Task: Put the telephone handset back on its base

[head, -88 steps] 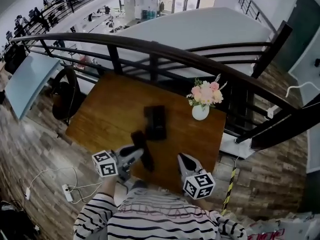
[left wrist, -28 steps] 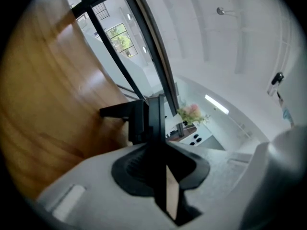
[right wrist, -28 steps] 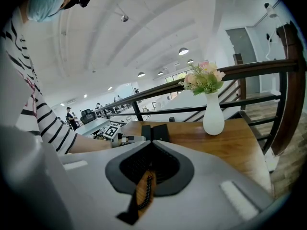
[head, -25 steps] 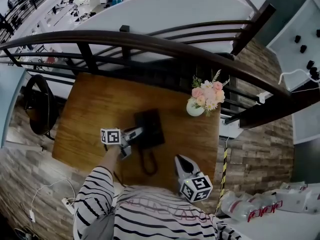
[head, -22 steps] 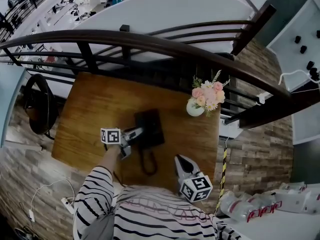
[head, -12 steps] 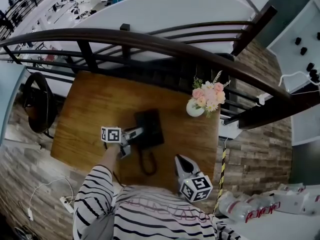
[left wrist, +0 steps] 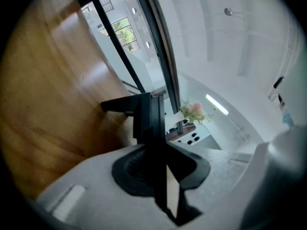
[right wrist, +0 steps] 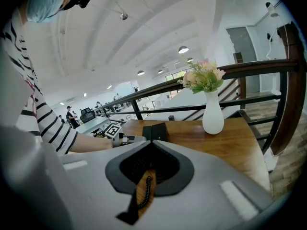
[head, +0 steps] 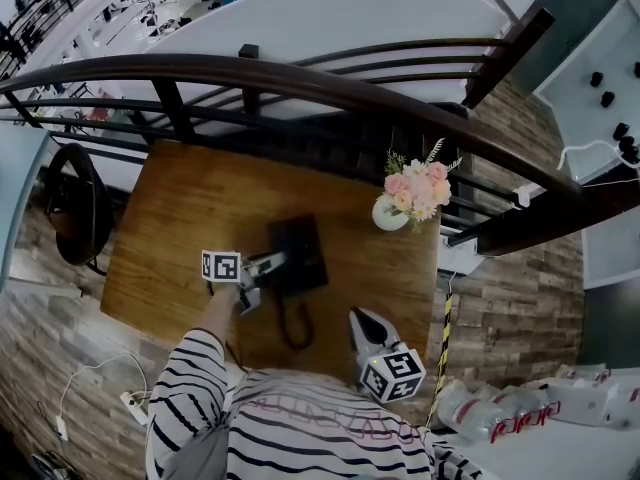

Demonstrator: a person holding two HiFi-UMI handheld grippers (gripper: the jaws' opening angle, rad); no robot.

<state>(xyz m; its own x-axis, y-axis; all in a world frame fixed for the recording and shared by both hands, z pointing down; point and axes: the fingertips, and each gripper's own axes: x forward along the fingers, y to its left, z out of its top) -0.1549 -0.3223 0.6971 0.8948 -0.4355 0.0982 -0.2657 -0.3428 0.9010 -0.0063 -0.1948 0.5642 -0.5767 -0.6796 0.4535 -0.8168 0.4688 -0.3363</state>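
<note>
Up close in the left gripper view, the left gripper has its jaws pinched on the black handset, which runs edge-on between the dark pads from the middle of the frame toward the bottom. In the head view that gripper sits at frame centre, its tips against the left side of the black base, and the handset lies along that side; whether it is fully seated cannot be told. A coiled cord loops from the base toward the bottom of the frame.

The right gripper has its jaws pressed together on nothing, with only a thin slit below the tips showing wood and cord. It hangs at the lower centre of the head view, apart from the base.

Both lie over a wooden table. A white vase of pink flowers stands at the table's upper right, and a dark railing curves across the top. A striped sleeve fills the lower left.
</note>
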